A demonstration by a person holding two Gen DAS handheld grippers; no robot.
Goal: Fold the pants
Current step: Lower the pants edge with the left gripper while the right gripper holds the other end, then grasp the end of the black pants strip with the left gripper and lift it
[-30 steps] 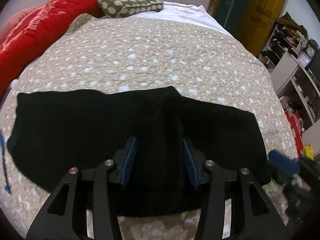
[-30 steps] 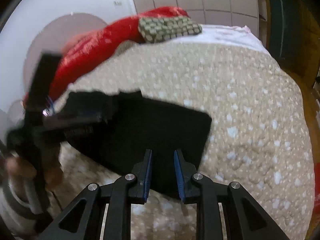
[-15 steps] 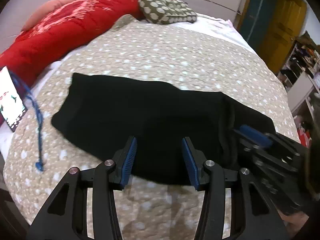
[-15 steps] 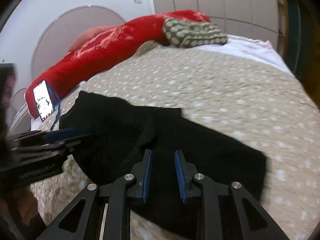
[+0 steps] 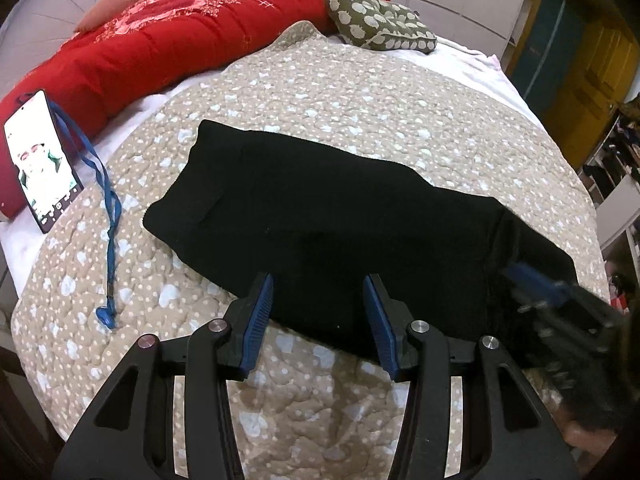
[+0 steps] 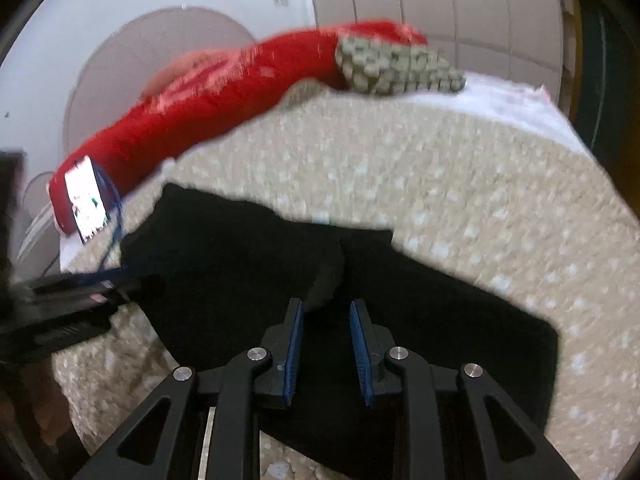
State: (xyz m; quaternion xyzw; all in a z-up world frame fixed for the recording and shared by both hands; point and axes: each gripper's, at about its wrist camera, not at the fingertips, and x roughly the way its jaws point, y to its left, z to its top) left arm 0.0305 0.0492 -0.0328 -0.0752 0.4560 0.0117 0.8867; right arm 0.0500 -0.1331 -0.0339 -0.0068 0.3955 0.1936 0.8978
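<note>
My left gripper (image 5: 318,316) hung wide open, empty, over the pants' (image 5: 340,216) near edge; my right gripper (image 6: 325,334) (narrower gap, grip unclear) hovered above their fold, ready.

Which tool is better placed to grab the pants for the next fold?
Probably right: the right tool sits over the black pants, its pads flanking a raised wrinkle. The left tool hangs open at the near edge, gripping nothing.

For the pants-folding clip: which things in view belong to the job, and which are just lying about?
Job:
black pants
left gripper, open
right gripper, open over the pants

Lying about:
phone with blue lanyard
red duvet
green spotted cushion
quilt beneath
</note>
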